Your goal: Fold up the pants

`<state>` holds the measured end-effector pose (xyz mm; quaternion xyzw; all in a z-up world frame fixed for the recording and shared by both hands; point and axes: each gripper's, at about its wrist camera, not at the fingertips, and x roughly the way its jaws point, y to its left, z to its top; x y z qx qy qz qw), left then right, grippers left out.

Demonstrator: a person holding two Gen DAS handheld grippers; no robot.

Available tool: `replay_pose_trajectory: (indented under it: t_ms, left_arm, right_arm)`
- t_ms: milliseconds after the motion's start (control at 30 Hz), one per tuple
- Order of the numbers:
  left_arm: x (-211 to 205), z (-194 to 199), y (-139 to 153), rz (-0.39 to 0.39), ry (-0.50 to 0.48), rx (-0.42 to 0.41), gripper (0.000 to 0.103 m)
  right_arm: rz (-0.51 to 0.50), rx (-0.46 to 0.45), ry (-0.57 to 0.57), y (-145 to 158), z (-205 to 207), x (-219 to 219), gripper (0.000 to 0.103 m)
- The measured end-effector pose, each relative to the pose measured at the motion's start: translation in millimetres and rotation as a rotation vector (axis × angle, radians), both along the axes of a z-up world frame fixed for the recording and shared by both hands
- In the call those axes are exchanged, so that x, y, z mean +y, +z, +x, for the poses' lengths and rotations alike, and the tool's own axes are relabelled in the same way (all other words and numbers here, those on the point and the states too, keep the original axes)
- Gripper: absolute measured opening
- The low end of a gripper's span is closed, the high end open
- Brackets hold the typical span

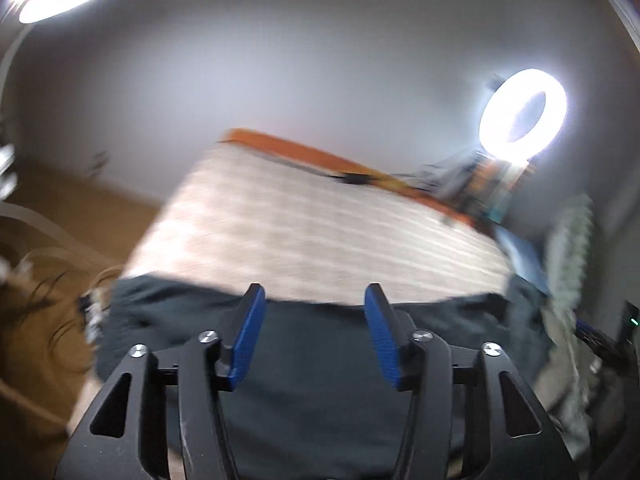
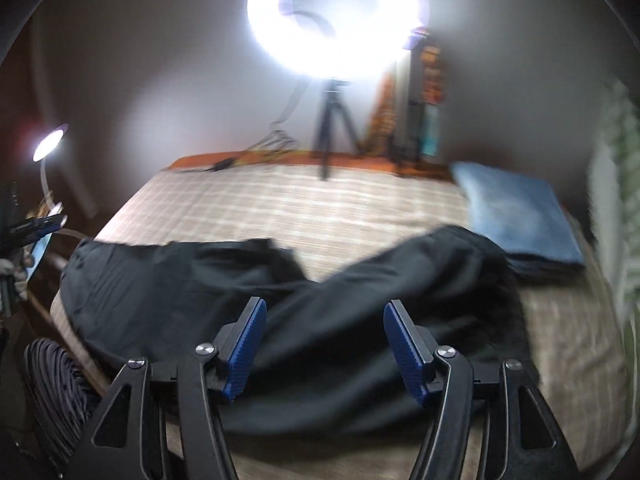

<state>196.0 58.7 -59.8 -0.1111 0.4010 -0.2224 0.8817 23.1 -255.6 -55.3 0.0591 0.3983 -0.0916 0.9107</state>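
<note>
Dark pants lie crumpled across the near part of a bed with a beige striped cover; one side stretches left, the other bunches toward the right. In the left wrist view the same dark pants fill the lower middle. My left gripper is open above the cloth, nothing between its blue pads. My right gripper is open too, hovering over the pants with empty jaws. Both pictures are blurred by motion.
A folded blue cloth lies on the bed at the right. A ring light on a tripod stands at the far edge with cables beside it. A small lamp glows left. A ribbed dark fan-like object sits at lower left.
</note>
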Motion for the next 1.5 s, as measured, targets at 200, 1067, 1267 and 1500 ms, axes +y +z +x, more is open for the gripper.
replay_pose_trajectory:
  t_ms: [200,1067,1267,1500]
  left_arm:
    - [-122,13,41,-0.018,-0.264,0.007,0.054]
    - [-541,49,-124,0.013,-0.611,0.483,0.054]
    - [-557,38,-124,0.009,-0.639,0.418,0.000]
    - [-547,29,-87,-0.074,-0.677,0.321,0.000]
  right_arm:
    - [0.019,0.017,-0.195,-16,-43,-72,0.068]
    - [0.574,0.014,-0.363,-139,-71,-230,0.051]
    - [0.644,-0.011,-0.367,-145,-82,-237,0.016]
    - [0.613,-0.066,-0.366,-111,-114,-227,0.010]
